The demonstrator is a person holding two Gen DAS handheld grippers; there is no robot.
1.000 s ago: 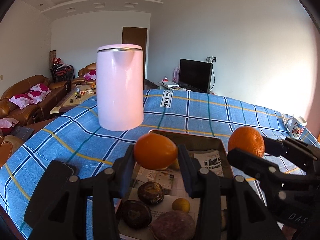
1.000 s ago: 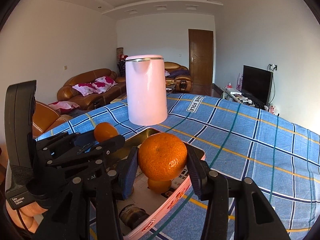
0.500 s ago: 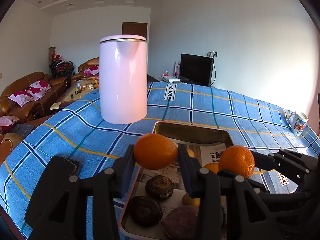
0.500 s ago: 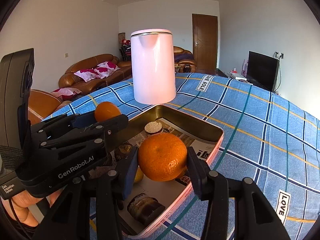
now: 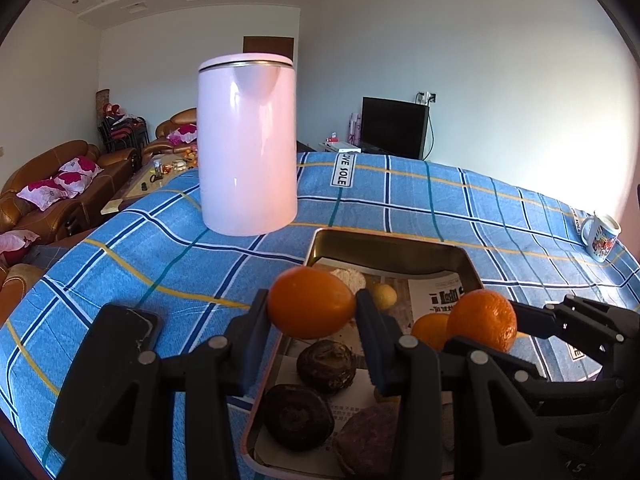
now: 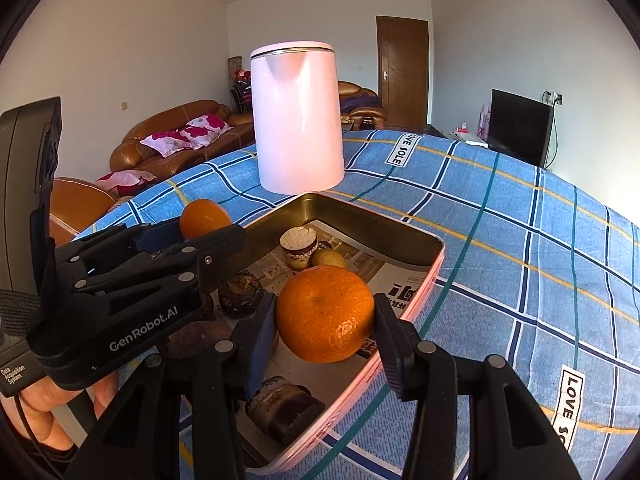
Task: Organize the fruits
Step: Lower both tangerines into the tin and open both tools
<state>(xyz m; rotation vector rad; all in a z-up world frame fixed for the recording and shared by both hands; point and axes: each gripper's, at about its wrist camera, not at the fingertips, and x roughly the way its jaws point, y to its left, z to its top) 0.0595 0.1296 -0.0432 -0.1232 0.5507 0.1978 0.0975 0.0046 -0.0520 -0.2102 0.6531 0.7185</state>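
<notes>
My left gripper [image 5: 312,310] is shut on a smooth orange [image 5: 310,296], held above the near left edge of the metal tray [image 5: 384,242]. My right gripper [image 6: 326,320] is shut on a dimpled orange [image 6: 324,308] just above the tray's [image 6: 434,250] right side. Each view shows the other gripper too: the right gripper [image 5: 486,330] with its orange [image 5: 482,316], and the left gripper [image 6: 202,232] with its orange [image 6: 202,216]. In the paper-lined tray lie several dark brown fruits [image 5: 326,366], a third orange [image 5: 428,328] and a small yellow fruit [image 5: 385,295].
A tall pink kettle [image 5: 248,148] stands on the blue checked cloth [image 5: 160,256] just behind the tray. A mug [image 5: 600,236] sits at the far right edge of the table. Sofas, a low table and a television lie beyond. A hand [image 6: 48,404] holds the left gripper.
The right gripper has sunk with its orange, from beside the tray's rim to low over its right side. The left gripper has stayed put with its orange.
</notes>
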